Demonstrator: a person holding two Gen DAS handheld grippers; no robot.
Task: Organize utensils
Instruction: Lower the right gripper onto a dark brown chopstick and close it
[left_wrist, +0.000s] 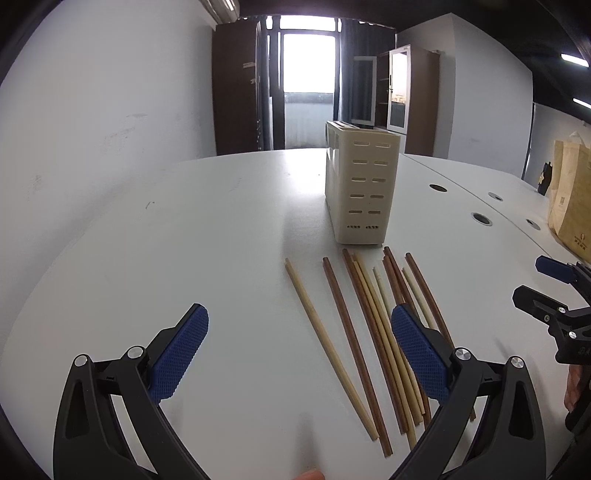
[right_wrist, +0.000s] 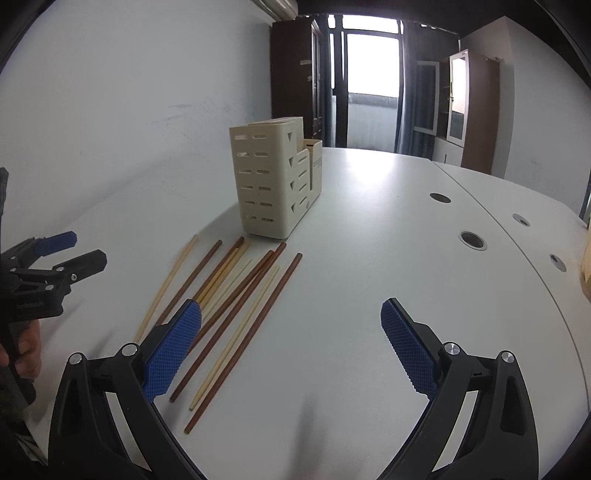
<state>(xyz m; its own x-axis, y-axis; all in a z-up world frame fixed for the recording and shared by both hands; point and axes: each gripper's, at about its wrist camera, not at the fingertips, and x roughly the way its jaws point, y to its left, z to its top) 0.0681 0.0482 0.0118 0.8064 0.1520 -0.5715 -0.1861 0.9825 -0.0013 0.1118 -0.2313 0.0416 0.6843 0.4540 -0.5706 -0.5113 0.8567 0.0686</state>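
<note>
Two grippers hover over a white table (left_wrist: 184, 229), both empty with fingers spread wide.

Largest on it is the cream slotted utensil holder (left_wrist: 360, 188), upright and empty-looking; a brown paper bag (left_wrist: 570, 192) stands at the far right edge. Chopsticks (left_wrist: 354, 332), pale and dark brown, lie loose just in front of the holder. The left gripper (left_wrist: 299, 354) hangs above them, the right gripper (right_wrist: 291, 350) just beside them.

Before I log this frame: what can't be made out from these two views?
- Inside of the cream utensil holder: both views, hidden by its own walls.
- Chopsticks' near ends and exact count: left wrist view, covered by the left gripper's finger; they overlap.
- Paper bag: left wrist view, cut off by the edge.
</note>
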